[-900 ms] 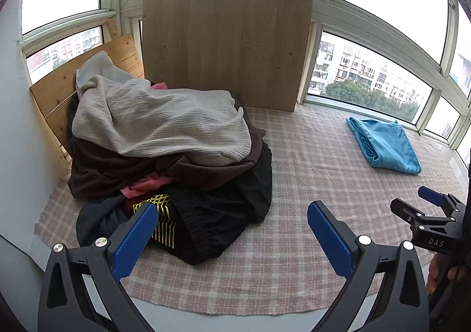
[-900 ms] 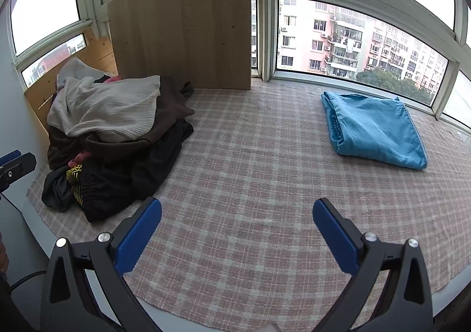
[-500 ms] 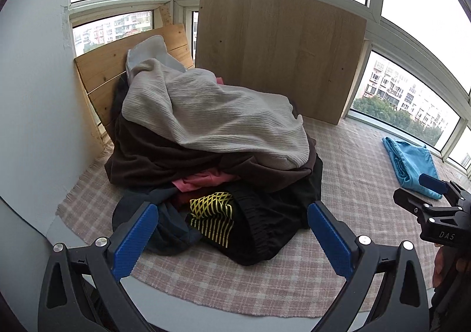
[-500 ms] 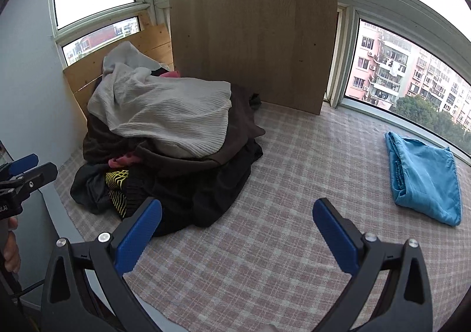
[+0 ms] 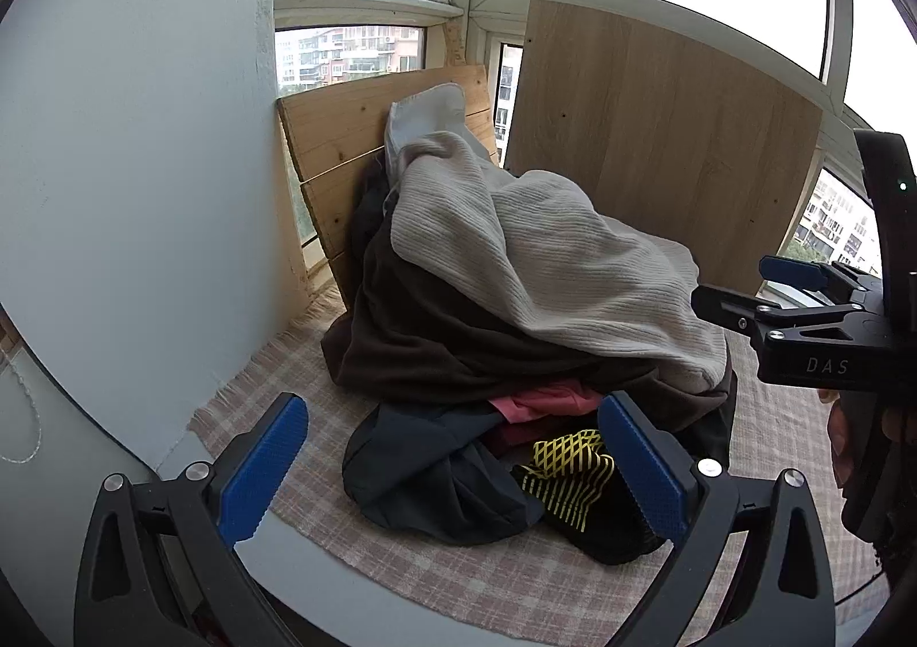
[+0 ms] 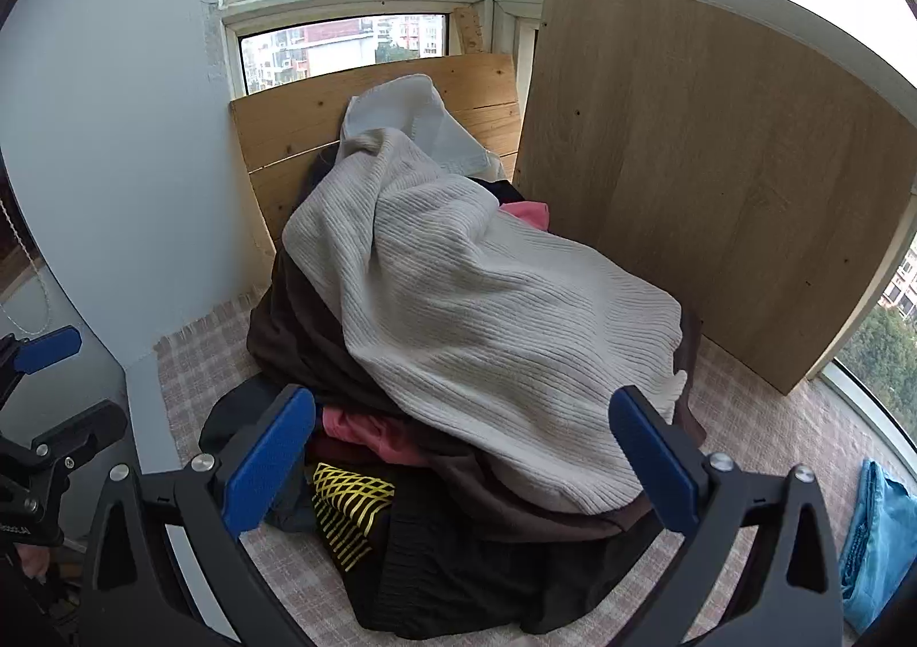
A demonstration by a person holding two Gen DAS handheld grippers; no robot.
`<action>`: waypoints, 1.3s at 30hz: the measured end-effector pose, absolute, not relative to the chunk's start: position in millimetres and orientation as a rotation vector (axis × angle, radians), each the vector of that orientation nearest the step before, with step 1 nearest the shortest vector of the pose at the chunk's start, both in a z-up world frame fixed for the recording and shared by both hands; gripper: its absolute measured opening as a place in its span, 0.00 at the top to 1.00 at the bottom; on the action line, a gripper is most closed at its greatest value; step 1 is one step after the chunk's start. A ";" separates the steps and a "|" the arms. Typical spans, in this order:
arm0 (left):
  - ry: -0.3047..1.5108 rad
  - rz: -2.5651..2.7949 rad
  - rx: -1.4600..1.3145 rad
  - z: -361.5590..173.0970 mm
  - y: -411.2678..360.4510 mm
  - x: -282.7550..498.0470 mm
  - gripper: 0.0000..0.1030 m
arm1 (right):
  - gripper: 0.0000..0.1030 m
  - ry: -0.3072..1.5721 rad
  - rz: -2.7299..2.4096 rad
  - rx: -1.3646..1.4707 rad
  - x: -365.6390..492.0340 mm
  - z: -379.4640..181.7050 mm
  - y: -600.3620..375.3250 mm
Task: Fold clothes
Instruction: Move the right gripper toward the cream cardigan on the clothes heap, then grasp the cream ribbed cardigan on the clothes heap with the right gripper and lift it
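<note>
— Right wrist view first: where do we stand with the clothes?

— We see the heap of unfolded clothes (image 6: 458,389) directly ahead of our right gripper (image 6: 463,452), piled in the corner. On top lies a cream ribbed knit sweater (image 6: 475,314); under it a dark brown garment (image 6: 298,326), something pink (image 6: 367,432), a black piece with a yellow lattice print (image 6: 349,509) nearest our fingertips, and black fabric (image 6: 458,584) below.

— Anything finished?

— One folded blue garment (image 6: 877,538) lies off to the right of that gripper, well apart from the heap. We judge that as the only piece done; the whole pile is left.

— And our tools?

— Both are spread wide and hold nothing. Our left gripper (image 5: 453,469) faces the low front of the heap, a dark grey garment (image 5: 424,475) just beyond its fingers, not touching as far as we can tell.

— What surrounds it?

— The heap rests on a pink checked cloth (image 6: 762,418), backed by a pine plank panel (image 6: 286,131) and a larger wood-grain board (image 6: 716,177), with a grey wall (image 5: 143,160) to the left of our left gripper and windows behind.
</note>
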State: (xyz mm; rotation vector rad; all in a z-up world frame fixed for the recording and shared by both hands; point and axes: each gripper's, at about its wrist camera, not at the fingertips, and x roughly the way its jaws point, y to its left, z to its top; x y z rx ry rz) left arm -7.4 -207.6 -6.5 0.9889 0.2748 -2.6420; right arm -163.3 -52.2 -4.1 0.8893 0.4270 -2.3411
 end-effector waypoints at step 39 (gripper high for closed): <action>0.328 -2.501 0.995 -25.6 -309.9 -62.7 0.01 | 0.89 0.449 -2.039 1.166 -338.1 -44.9 -258.8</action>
